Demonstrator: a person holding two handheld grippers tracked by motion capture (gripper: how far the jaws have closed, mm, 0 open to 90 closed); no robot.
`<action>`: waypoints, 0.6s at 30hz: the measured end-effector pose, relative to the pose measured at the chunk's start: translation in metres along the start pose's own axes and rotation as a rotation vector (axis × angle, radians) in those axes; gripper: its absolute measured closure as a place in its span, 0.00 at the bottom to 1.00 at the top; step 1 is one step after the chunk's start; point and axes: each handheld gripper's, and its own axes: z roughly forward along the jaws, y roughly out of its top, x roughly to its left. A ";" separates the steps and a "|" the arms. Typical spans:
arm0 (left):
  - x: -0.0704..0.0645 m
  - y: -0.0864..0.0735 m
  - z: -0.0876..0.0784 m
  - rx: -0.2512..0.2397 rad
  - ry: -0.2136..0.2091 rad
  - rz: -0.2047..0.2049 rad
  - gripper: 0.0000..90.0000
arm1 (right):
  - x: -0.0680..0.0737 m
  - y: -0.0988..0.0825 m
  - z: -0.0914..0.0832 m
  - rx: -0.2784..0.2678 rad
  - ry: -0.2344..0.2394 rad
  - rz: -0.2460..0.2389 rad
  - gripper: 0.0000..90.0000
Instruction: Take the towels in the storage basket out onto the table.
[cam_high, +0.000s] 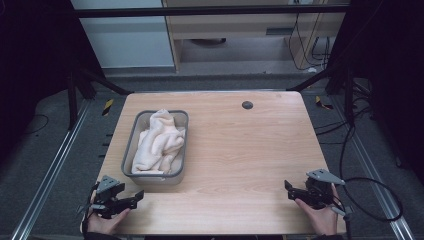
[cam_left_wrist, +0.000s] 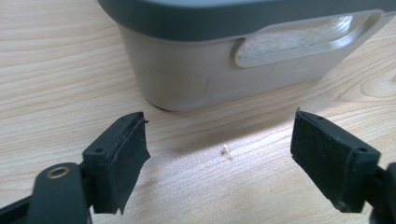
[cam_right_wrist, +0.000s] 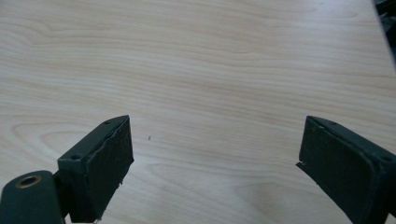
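Landmark: grey plastic bin (cam_high: 129, 150), standing on the left half of the table (cam_high: 250, 150), its long side running away from the person.
Bin contents: a cream towel (cam_high: 159, 141), crumpled and heaped, rising above the rim toward the far end; it lies wholly inside the bin.
Bin form: rounded corners, darker grey rim band, walls tapering downward; the near wall (cam_left_wrist: 210, 74) has a cut-out handle slot through which pale towel fabric shows.
Left claw (cam_high: 134, 196): jaws wide apart, empty, held low just in front of the bin's near wall and aimed at it; judged a ready stance facing the bin.
Right claw (cam_high: 290, 191): jaws wide apart, empty, held well to the right of the bin over bare table; judged to be idle.
Jaw pads (cam_left_wrist: 126, 158): black, matt, slightly frayed at the edges.
Table surface: pale wood-grain laminate, smooth; a small dark round cap (cam_high: 247, 105) sits beyond the bin, to its right.
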 end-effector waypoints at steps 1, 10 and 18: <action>0.000 0.001 -0.001 -0.006 0.005 0.003 0.22 | 0.002 0.000 0.001 0.007 0.005 -0.007 0.09; 0.003 0.008 -0.016 -0.068 0.025 -0.012 0.23 | 0.013 0.001 0.003 0.008 0.006 -0.057 0.08; 0.005 0.015 -0.027 -0.099 0.020 -0.033 0.24 | 0.012 0.002 0.003 0.006 -0.001 -0.049 0.08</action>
